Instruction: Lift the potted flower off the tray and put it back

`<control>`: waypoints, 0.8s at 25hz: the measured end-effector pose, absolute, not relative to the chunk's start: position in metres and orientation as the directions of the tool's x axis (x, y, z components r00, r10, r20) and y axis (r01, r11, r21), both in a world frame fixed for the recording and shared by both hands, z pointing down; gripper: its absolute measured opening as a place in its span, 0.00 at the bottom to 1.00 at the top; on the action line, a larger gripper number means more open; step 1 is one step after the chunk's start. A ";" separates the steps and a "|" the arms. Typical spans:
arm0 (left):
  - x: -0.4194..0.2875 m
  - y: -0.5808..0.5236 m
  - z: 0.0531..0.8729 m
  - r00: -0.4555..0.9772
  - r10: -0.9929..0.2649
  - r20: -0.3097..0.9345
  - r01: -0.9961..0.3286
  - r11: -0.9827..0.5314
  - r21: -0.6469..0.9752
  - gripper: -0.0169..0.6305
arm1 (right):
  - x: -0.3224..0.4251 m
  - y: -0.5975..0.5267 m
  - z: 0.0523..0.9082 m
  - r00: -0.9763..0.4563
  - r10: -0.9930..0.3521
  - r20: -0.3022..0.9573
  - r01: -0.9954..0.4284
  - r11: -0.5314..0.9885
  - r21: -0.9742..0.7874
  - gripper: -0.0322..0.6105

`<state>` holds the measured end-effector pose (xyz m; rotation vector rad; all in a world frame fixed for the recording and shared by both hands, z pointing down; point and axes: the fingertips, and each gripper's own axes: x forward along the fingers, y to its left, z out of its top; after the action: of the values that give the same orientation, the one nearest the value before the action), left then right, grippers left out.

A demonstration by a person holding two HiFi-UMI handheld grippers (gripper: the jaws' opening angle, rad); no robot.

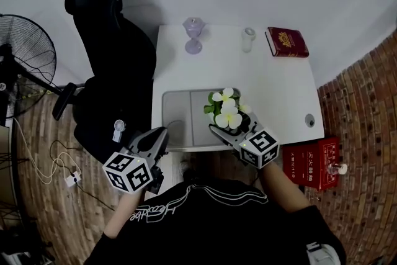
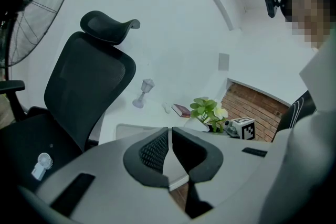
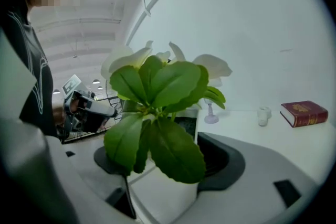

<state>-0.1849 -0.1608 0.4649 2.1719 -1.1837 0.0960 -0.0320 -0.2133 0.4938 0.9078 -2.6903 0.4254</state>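
The left gripper (image 1: 158, 138) is hanging clenched and empty off the table's (image 1: 279, 93) near edge, beside a black office chair (image 1: 115, 71). The right gripper (image 1: 231, 134) is grasping the potted flower (image 1: 227, 112) by its white pot over the tray's (image 1: 180, 112) near right corner. Farther back, a goblet (image 1: 193, 35), a small jar (image 1: 249, 39) and a red book (image 1: 287, 41) are standing clear.

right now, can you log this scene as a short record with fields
right gripper: shut on the potted flower
potted flower: above the tray's near right part; resting or lifted, cannot tell
left gripper: shut, empty, by the table's near left corner
table's far side: purple goblet, small white cup, red book
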 end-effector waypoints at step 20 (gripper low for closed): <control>-0.189 -0.177 0.481 0.572 -0.718 0.398 -0.797 -0.369 0.479 0.10 | -0.038 -0.261 0.596 -0.643 -0.543 0.540 -0.693 0.713 -0.109 0.61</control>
<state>-0.1889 -0.1767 0.4806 2.1646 -1.2036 0.1596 -0.0378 -0.2609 0.5956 0.9454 -2.4414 0.4227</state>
